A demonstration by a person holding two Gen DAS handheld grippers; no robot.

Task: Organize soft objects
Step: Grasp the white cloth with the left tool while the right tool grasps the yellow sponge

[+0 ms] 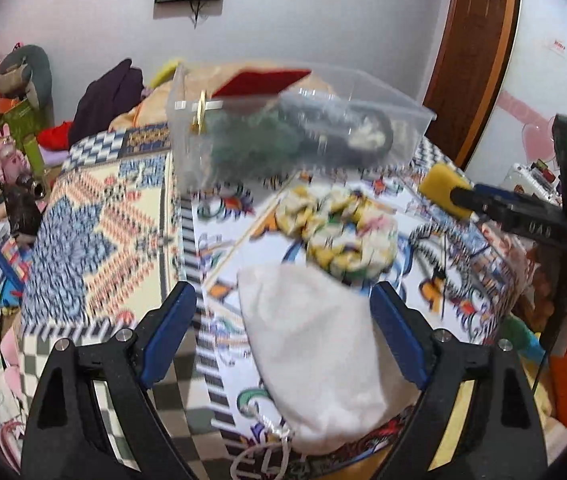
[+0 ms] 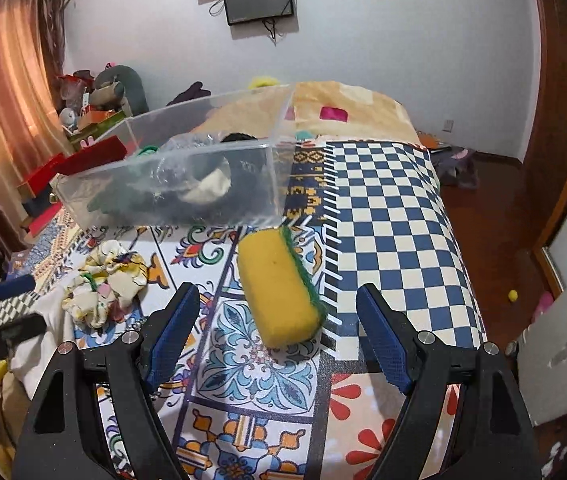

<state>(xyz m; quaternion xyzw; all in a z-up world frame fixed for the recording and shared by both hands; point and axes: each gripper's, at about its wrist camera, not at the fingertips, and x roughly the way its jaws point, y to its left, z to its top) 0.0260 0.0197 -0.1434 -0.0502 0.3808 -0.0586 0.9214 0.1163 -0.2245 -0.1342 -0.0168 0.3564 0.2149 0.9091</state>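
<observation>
My left gripper is open over a white drawstring pouch, which lies on the patterned cloth between its blue pads; the left pad stands well apart from it. Just beyond the pouch lies a floral scrunchie. My right gripper is open too, with a yellow sponge with a green scouring side lying between and ahead of its fingers, a gap on each side. A clear plastic box stands behind, holding dark green and black soft things. The scrunchie and pouch show at the right wrist view's left.
The patterned tablecloth turns to blue-and-white checks on the right and drops off at its right edge. A red box leans at the clear box's left end. Clutter, toys and boxes crowd the floor at the left. A wooden door stands behind on the right.
</observation>
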